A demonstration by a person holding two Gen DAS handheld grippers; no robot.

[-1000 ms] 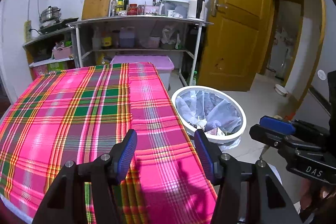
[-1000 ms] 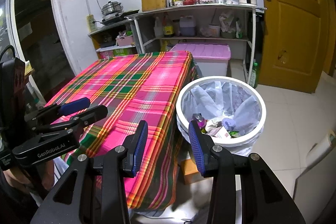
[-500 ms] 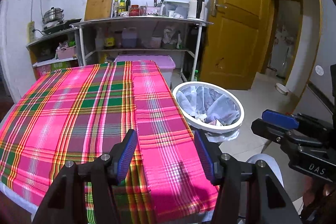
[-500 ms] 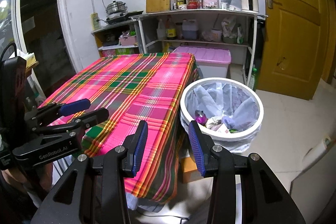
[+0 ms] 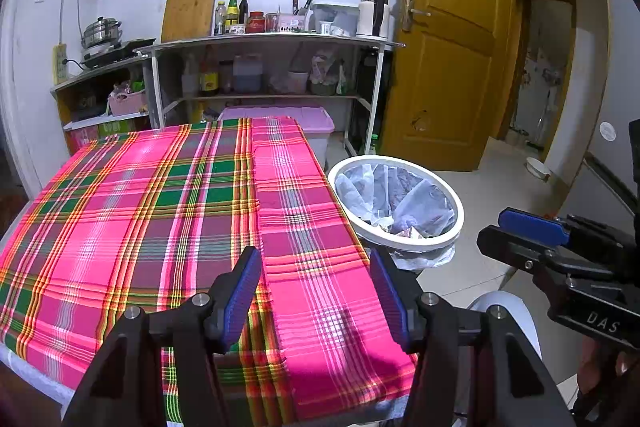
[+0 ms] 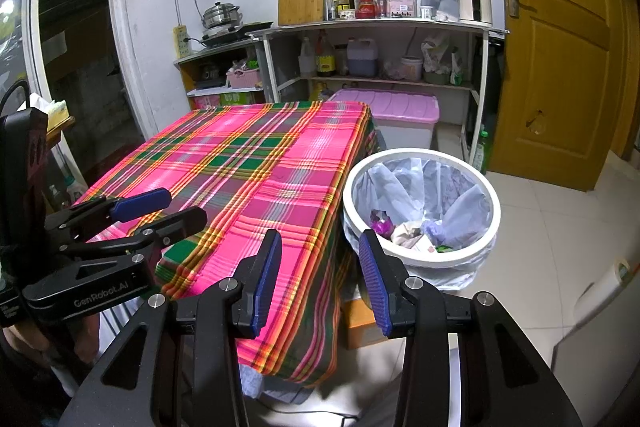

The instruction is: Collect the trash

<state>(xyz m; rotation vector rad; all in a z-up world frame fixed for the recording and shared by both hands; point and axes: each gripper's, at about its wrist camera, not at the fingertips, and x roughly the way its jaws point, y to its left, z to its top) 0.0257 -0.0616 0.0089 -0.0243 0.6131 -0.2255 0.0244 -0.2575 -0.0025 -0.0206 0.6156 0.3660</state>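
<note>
Trash (image 6: 412,233) lies in the lined bin (image 6: 486,183) beside the plaid surface (image 5: 160,211); left gripper (image 5: 316,291) and right gripper (image 6: 318,281) jaws gape wide, empty; a careless swing could tip the bin.

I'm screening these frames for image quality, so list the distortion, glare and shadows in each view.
Left wrist view: fisheye bends the door frame, black vignette fills the corners, a pale sheen lies on the plaid tablecloth, and a soft shadow sits near its front edge. Right wrist view: same barrel distortion and dark corners, the trash bin is sharp, and the doorway at far left is very dark.
</note>
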